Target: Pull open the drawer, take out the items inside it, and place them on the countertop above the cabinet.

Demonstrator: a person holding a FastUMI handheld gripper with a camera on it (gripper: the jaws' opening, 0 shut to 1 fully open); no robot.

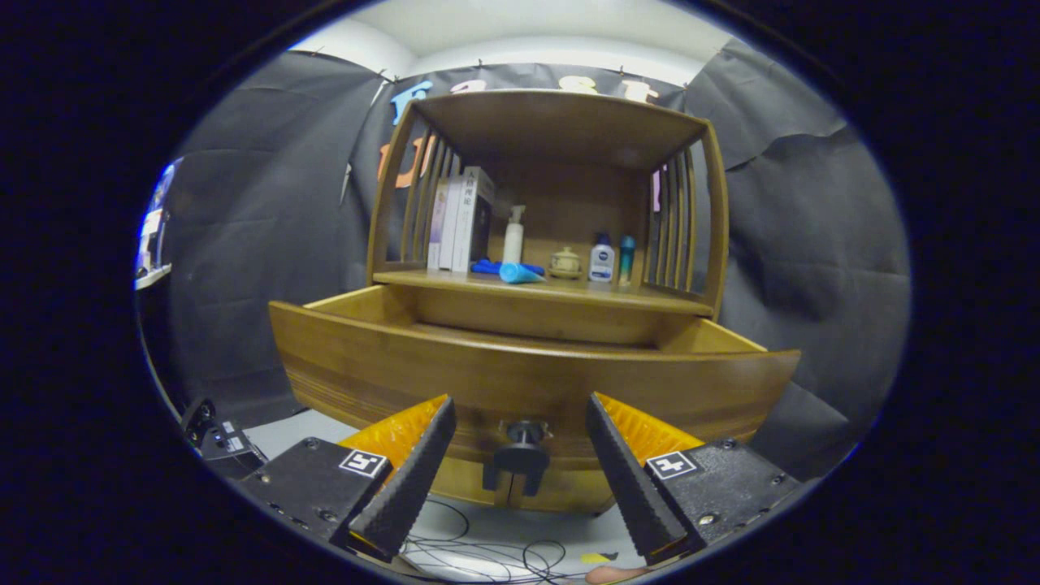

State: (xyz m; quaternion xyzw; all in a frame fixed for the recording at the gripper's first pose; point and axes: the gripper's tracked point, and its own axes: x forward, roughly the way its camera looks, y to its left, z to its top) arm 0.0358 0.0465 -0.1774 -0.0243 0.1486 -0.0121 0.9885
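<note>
The gripper point(520, 443) is spread wide, grasping nothing; the drawer's dark knob point(520, 451) sits between its fingers, untouched. At twelve o'clock beyond, the wooden drawer point(528, 378) stands pulled out beneath the countertop point(552, 291) holding books point(460, 218) and bottles point(601, 258).

Black cloth point(812, 244) drapes the booth's walls beneath a white ceiling point(528, 28). Thin dark cables point(487, 556) trail across the pale floor point(301, 426).

The pulled-out wooden drawer's point(528, 382) tall front hid its inside; labels on the small bottles point(602, 262) were too small to read.
</note>
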